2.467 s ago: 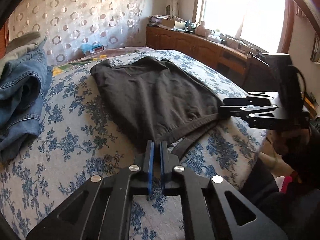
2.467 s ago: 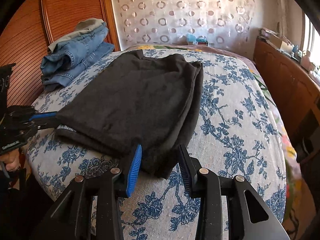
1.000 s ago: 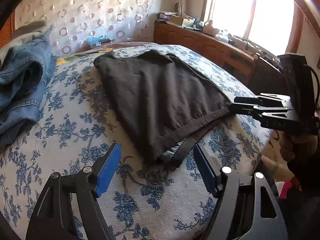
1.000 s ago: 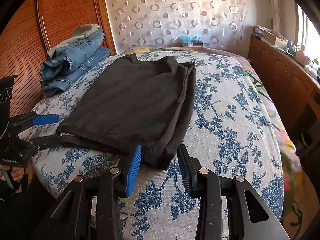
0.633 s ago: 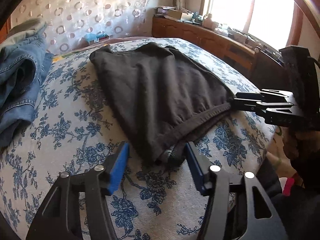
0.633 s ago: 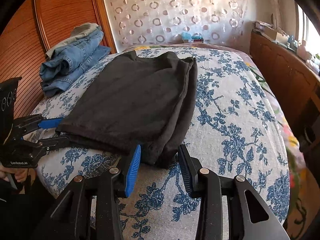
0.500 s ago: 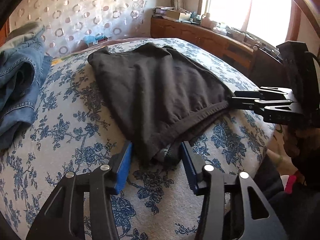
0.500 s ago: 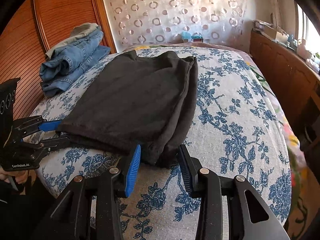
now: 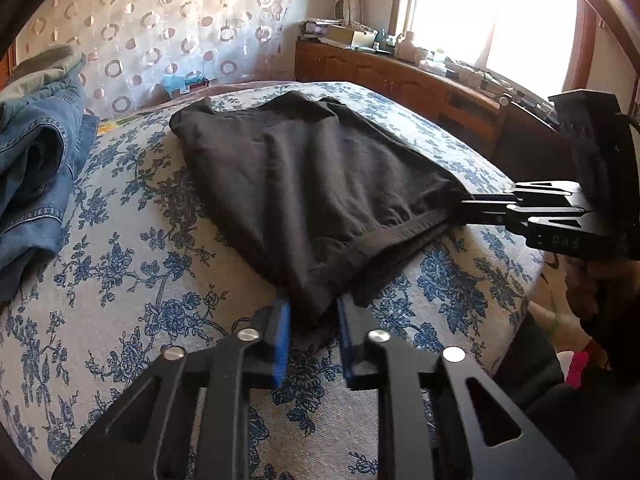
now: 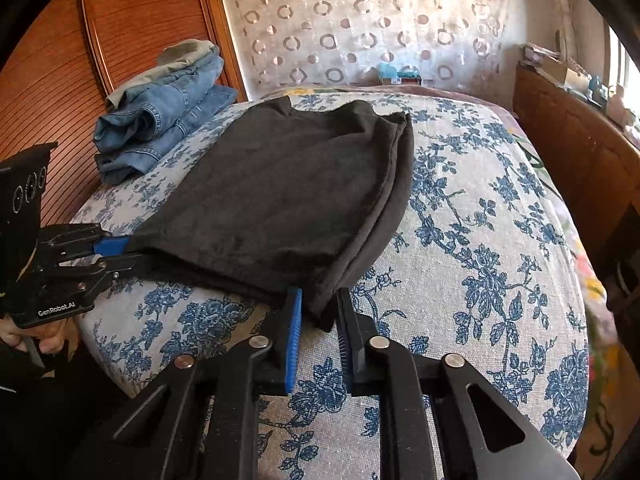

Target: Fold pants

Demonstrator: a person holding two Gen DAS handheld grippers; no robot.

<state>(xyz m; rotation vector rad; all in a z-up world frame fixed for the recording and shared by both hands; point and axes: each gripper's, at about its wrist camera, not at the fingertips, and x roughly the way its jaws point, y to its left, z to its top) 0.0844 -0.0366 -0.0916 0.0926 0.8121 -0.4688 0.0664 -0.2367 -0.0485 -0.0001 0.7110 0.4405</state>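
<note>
Left wrist view: the left gripper (image 9: 313,322) has just been closing, and its blue pads now pinch the near corner of the black pants (image 9: 304,184), with a bunch of dark cloth squeezed between them. The pants lie folded flat on a bed (image 9: 132,264) covered in a cream spread with blue flowers, the long side running away from the camera toward the far end. At the right, the right gripper (image 9: 466,206) reaches in level, its jaws drawn together on the other near corner at the waistband; it too has just been closing. A hand (image 9: 588,280) holds it from below.

To the left of the pants, apart from them, sits a pile of folded blue jeans (image 9: 32,176) with an olive garment on top. Behind the bed hangs a curtain printed with rings (image 9: 168,28); a low wooden cabinet (image 9: 400,76) cluttered with boxes and bottles runs under a bright window (image 9: 492,16).

In the right wrist view the right gripper (image 10: 319,312) nips the near corner of the pants (image 10: 288,184), several layers of hem showing at the edge. The left gripper (image 10: 124,252) grips the corner on the left. Nothing lies on the pants or between the two grippers. The jeans (image 10: 160,120) rest against a reddish wooden headboard (image 10: 60,80).
</note>
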